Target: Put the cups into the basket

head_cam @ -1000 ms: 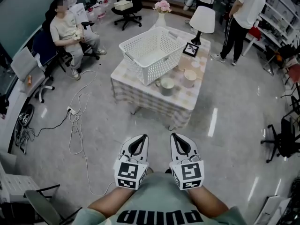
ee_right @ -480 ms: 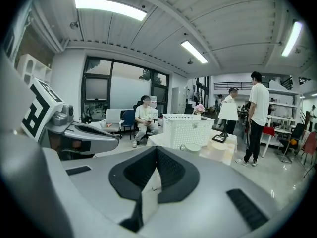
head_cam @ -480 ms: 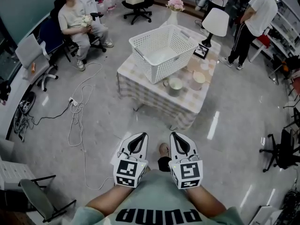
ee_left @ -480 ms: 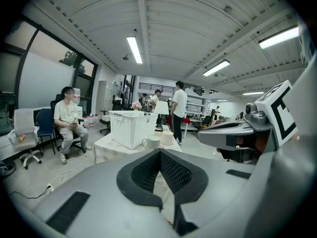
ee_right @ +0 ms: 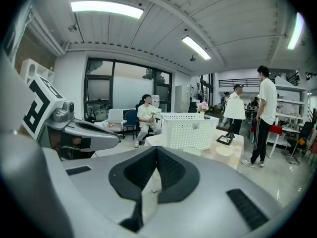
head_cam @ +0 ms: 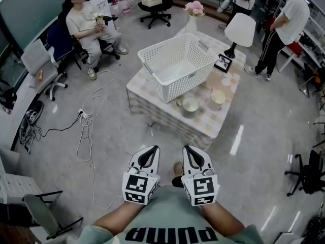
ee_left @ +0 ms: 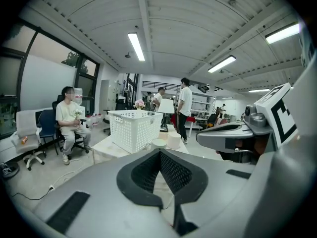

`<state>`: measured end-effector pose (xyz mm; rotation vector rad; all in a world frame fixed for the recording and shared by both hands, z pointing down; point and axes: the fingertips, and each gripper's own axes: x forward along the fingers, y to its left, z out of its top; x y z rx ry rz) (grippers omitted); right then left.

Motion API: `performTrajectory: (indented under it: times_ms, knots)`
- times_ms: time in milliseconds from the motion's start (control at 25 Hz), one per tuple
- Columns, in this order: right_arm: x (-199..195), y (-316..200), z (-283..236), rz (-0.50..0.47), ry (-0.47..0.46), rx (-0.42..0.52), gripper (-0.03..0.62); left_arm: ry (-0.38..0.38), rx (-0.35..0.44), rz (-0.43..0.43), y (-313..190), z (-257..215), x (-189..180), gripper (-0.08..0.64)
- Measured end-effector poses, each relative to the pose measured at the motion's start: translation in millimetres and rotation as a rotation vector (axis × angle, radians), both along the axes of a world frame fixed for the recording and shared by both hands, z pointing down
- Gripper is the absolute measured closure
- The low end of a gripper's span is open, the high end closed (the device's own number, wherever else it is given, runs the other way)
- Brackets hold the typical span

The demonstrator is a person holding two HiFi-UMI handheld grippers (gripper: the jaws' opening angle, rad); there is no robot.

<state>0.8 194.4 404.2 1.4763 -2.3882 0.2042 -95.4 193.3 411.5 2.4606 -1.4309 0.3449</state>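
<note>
Both grippers hang level in front of me, well short of the low tabletop [head_cam: 147,88]. The left gripper [head_cam: 151,150] and the right gripper [head_cam: 192,149] each have their fingers pressed together on nothing. The two pale cups wait on the checked cloth: the handled cup [head_cam: 190,104] sits just beside the near wall of the white basket [head_cam: 175,83], and the second cup [head_cam: 218,96] stands a little to its right. Neither cup is in the basket yet.

The first risk, as I judge it, is arriving with the fingers not spread, which would knock a cup over or push it along the cloth instead of straddling it. The handled cup leaves little room on the basket side, so a wide finger could catch the lattice and shove the basket back toward the picture frame [head_cam: 222,62] and the lamp [head_cam: 239,29]. The cups look smooth and glazed, so a shallow pinch on a rim may slip on the lift. The basket wall is tall, and a low carry could clip its edge. The loose cable [head_cam: 89,131] on the floor lies to the left, clear of a straight path.
</note>
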Motion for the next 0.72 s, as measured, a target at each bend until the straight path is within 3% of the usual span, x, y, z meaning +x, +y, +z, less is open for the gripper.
performTrajectory:
  times_ms: [720]
  knots:
    - [39,-100,4,-0.121,-0.039,-0.026,0.580,-0.050,-0.017,-0.114,-85,-4,38,0.555]
